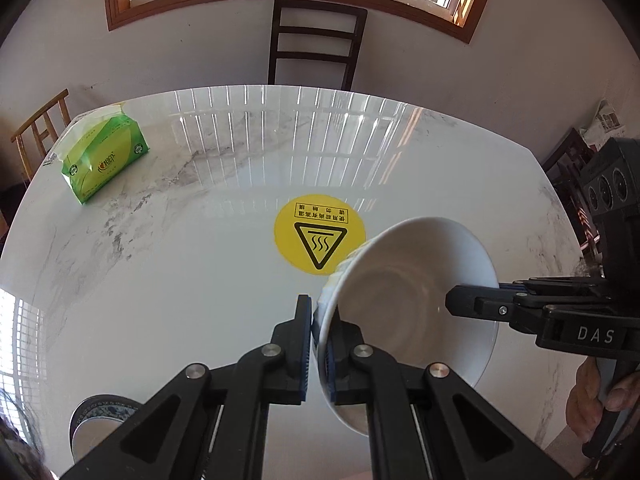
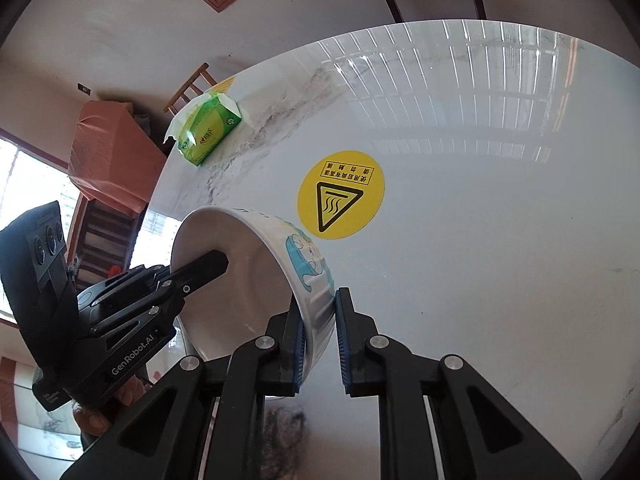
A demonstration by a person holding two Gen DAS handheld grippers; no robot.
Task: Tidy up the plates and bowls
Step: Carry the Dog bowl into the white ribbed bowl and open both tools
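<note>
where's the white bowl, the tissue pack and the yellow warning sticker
white bowl (image 1: 404, 292), left wrist view, on its inner wall
tissue pack (image 1: 106, 156), left wrist view, on its green front face
yellow warning sticker (image 2: 340, 196), right wrist view, on the triangle at its middle

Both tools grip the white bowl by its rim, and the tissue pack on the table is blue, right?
Not quite: the tissue pack is green, as the left wrist view shows. The rest holds: the left tool and right tool both grip the white bowl by its rim.
</note>
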